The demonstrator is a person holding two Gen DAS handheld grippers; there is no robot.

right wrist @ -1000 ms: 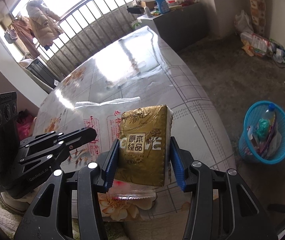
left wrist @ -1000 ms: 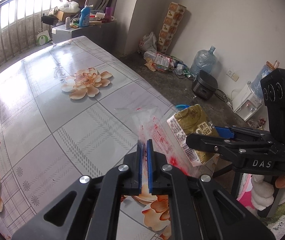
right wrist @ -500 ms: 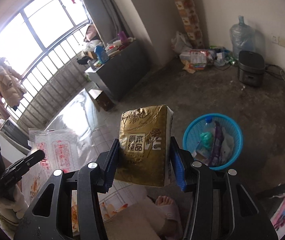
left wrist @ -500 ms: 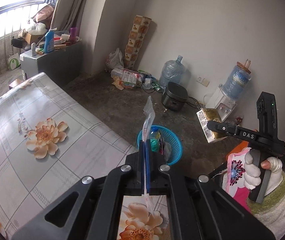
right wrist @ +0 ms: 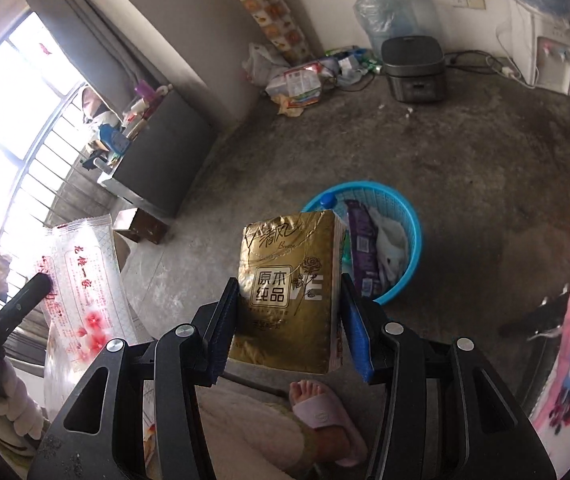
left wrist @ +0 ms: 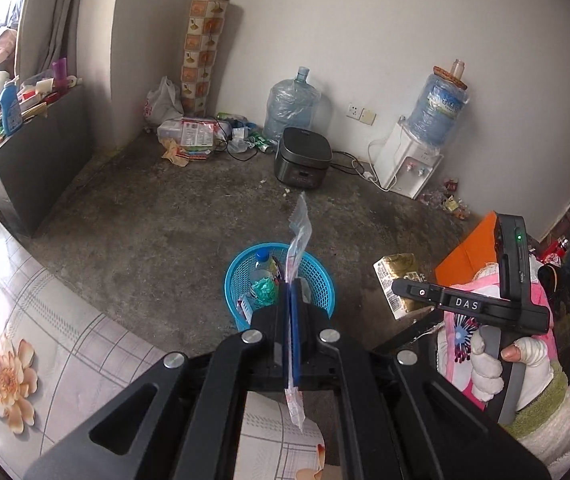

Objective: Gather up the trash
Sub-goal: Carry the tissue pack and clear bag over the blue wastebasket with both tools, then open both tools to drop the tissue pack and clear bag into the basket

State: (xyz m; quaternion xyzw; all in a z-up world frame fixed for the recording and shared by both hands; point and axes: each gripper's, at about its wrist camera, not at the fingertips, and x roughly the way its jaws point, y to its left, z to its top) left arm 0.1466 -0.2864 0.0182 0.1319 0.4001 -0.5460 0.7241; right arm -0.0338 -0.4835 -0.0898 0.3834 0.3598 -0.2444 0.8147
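My left gripper [left wrist: 290, 292] is shut on a clear plastic wrapper with red print [left wrist: 298, 240], seen edge-on in the left wrist view and flat at the left of the right wrist view [right wrist: 85, 276]. My right gripper [right wrist: 290, 300] is shut on a gold tissue pack [right wrist: 291, 292], which also shows from the side [left wrist: 399, 280] in the left wrist view. A blue trash basket [left wrist: 317, 276] stands on the concrete floor just beyond both grippers, with a bottle and wrappers inside [right wrist: 409, 236].
The floral tablecloth's edge [left wrist: 45, 320] lies at lower left. A rice cooker [left wrist: 303, 158], water jugs [left wrist: 291, 102], a dispenser [left wrist: 409, 160] and floor litter [left wrist: 189, 136] line the far wall. A grey cabinet [left wrist: 25, 152] stands left. A person's slippered foot [right wrist: 325, 412] is below.
Both grippers have swung off the table toward the floor with their loads. The blue basket has come closer and now sits just past the fingertips in both views.
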